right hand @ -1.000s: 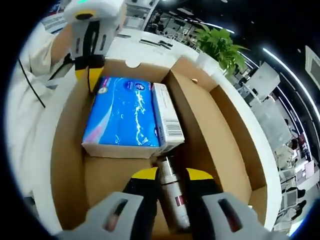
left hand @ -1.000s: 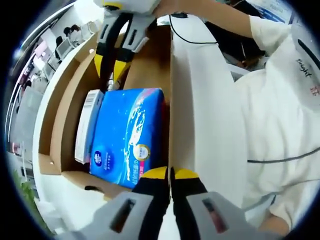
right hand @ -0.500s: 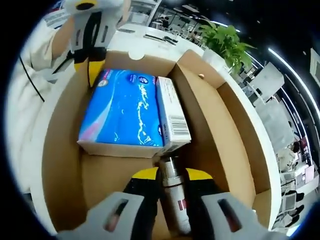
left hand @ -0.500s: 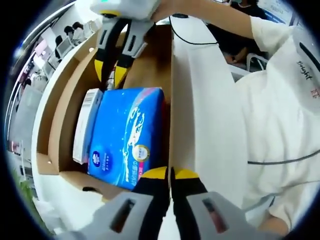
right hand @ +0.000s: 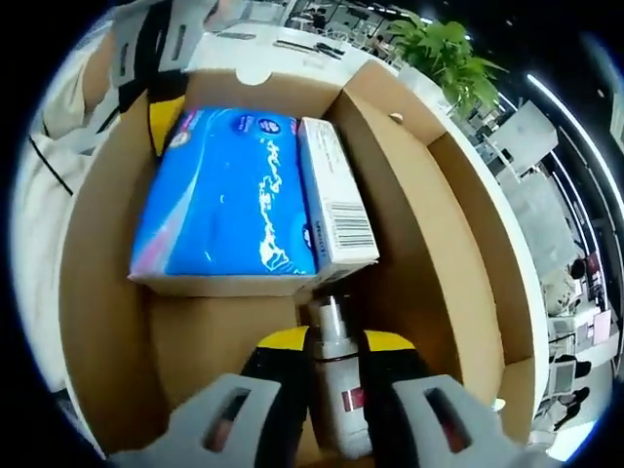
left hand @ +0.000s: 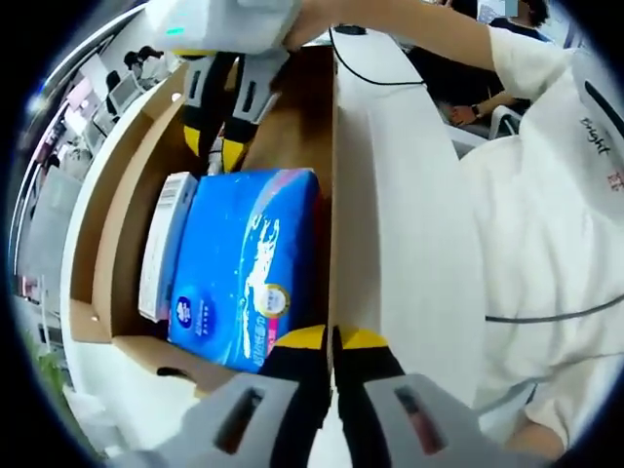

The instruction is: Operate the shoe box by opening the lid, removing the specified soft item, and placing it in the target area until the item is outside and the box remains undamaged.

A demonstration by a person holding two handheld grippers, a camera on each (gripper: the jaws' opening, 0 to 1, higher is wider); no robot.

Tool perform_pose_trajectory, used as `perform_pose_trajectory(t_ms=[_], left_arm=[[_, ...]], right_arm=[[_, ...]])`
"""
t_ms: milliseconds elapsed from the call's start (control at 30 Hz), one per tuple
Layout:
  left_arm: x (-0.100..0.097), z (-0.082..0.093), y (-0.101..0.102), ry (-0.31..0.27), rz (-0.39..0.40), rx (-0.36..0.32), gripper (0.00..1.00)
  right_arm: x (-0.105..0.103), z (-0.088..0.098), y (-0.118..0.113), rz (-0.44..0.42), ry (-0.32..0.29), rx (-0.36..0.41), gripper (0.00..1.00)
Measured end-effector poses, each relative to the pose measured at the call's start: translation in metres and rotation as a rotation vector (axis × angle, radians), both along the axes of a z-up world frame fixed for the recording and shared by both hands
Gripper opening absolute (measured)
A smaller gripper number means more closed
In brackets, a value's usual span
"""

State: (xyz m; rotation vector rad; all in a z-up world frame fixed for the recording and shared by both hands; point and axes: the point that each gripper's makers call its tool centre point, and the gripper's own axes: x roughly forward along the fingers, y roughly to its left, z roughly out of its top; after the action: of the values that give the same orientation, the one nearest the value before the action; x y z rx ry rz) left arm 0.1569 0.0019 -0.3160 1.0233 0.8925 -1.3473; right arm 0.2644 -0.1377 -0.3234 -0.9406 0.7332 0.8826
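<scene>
The open cardboard shoe box (left hand: 122, 224) holds a soft blue plastic-wrapped pack (left hand: 249, 263) and a narrow white carton (left hand: 164, 244) with a barcode beside it. My left gripper (left hand: 332, 338) is shut on the edge of the box's side wall, next to a white flap (left hand: 400, 253). My right gripper (left hand: 214, 146) reaches into the box's far end. In the right gripper view, my right gripper (right hand: 334, 343) is shut on a small silvery bottle (right hand: 336, 385) just short of the blue pack (right hand: 229, 205) and the carton (right hand: 336, 210). The left gripper (right hand: 161, 93) sits at the box's (right hand: 439, 224) far left corner.
The box stands on a white table (right hand: 502, 234). A person in a white shirt (left hand: 546, 244) is close on one side, with a black cable (left hand: 375, 80) lying nearby. A potted plant (right hand: 444, 54) stands beyond the box. Desks and people are far off.
My right gripper has drifted a little with the bottle still in it, bringing the pack closer in its view. The left gripper has kept its hold on the box edge.
</scene>
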Motion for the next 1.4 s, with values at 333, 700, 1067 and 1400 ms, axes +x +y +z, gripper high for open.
perform_pose_trajectory(t_ms=[333,700,1067,1400], left_arm=[[0.0,0.0,0.001,-0.002,0.001,0.0,0.01],[0.0,-0.001,0.001,-0.006,-0.004,0.001,0.01],[0.001,-0.001,0.001,-0.007,-0.007,0.003,0.01],[0.0,-0.001,0.001,-0.015,-0.006,0.01,0.01]], right_arm=[[-0.033,-0.001,-0.008,-0.121,0.231,-0.032,0.17],[-0.046,-0.01,-0.01,-0.107,0.367,-0.166,0.18],[-0.055,-0.027,-0.007,-0.053,0.425,-0.227,0.2],[-0.057,-0.026,-0.007,-0.014,0.447,-0.268,0.2]])
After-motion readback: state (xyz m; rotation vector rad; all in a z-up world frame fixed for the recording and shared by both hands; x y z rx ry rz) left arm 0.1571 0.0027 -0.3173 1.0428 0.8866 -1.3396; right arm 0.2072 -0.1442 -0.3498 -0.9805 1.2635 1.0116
